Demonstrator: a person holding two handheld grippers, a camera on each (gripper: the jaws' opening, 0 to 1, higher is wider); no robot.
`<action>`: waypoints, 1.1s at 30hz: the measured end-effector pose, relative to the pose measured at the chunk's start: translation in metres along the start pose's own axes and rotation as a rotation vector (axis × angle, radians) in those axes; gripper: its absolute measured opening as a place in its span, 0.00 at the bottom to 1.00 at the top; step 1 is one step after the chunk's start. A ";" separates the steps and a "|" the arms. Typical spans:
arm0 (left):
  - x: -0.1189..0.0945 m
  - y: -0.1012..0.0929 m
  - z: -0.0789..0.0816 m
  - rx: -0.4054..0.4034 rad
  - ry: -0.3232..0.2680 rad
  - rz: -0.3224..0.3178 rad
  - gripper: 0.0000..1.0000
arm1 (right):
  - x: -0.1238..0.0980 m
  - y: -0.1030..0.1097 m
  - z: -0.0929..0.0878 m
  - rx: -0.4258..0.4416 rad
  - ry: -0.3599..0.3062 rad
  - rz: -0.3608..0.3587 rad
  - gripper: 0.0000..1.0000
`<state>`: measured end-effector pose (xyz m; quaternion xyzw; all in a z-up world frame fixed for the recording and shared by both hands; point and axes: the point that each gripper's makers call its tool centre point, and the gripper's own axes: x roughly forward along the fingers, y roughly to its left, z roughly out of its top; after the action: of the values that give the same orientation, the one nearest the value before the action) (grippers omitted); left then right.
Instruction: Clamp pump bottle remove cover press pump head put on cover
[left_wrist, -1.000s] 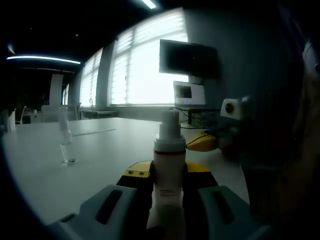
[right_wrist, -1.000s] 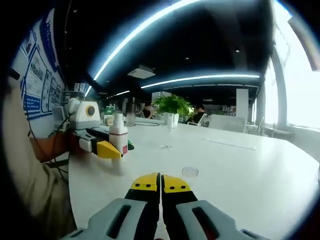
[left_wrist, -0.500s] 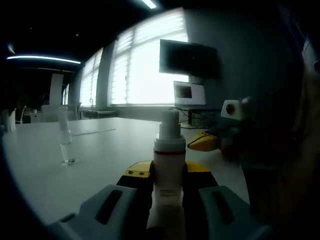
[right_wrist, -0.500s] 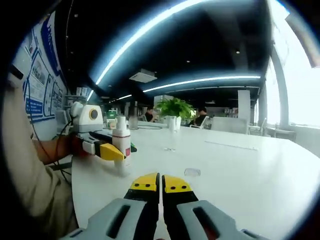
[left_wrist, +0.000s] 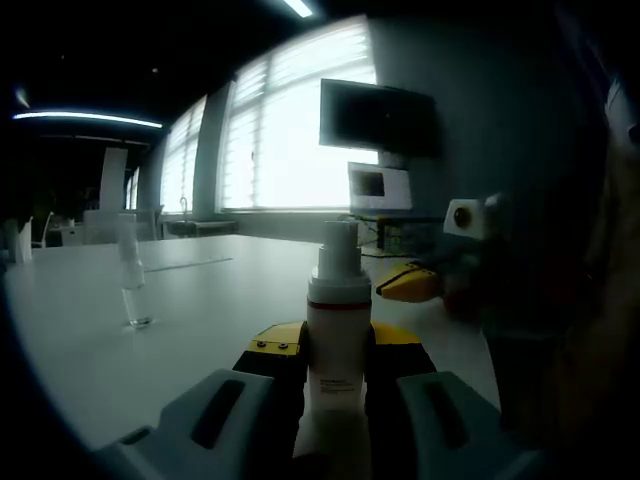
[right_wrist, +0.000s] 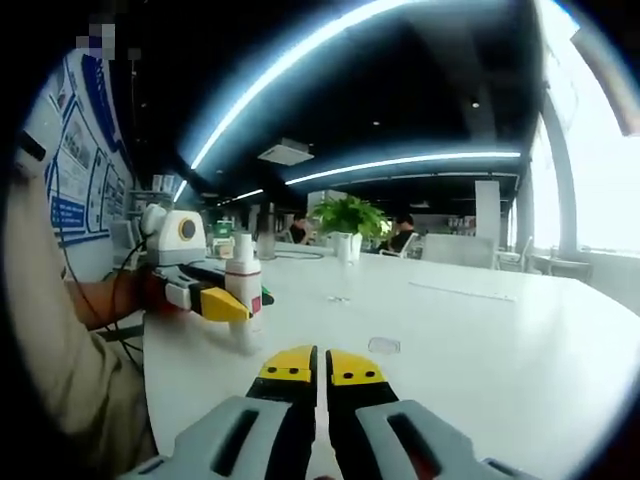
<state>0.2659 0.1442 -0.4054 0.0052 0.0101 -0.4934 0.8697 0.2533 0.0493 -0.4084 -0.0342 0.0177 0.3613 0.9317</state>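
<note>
1. While the pump bottle (left_wrist: 338, 340) stands upright at lower centre of the left gripper view, the left hand-held gripper (left_wrist: 335, 352) clamps it between its yellow-tipped jaws; small print on its label is too fine to read
2. The clear cover (left_wrist: 129, 282) stands on the white tabletop (left_wrist: 200, 310) at the left of that view, well apart from the bottle
3. In the right gripper view the right hand-held gripper (right_wrist: 322, 364) sits at bottom centre, jaws nearly together on nothing
4. At the left of that view, the blue wall posters (right_wrist: 72, 170) carry writing too blurred to read
</note>
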 end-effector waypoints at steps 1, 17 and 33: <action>0.000 0.000 0.000 0.000 0.000 0.000 0.13 | 0.000 -0.001 0.000 0.003 -0.001 -0.003 0.00; -0.001 0.002 0.000 0.000 0.000 0.000 0.13 | 0.006 0.005 0.005 0.013 -0.016 0.000 0.00; -0.001 0.004 0.000 -0.001 0.000 0.001 0.13 | 0.005 -0.007 0.014 -0.004 -0.017 -0.081 0.09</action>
<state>0.2684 0.1470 -0.4055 0.0047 0.0103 -0.4929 0.8700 0.2621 0.0488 -0.3946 -0.0337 0.0076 0.3236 0.9456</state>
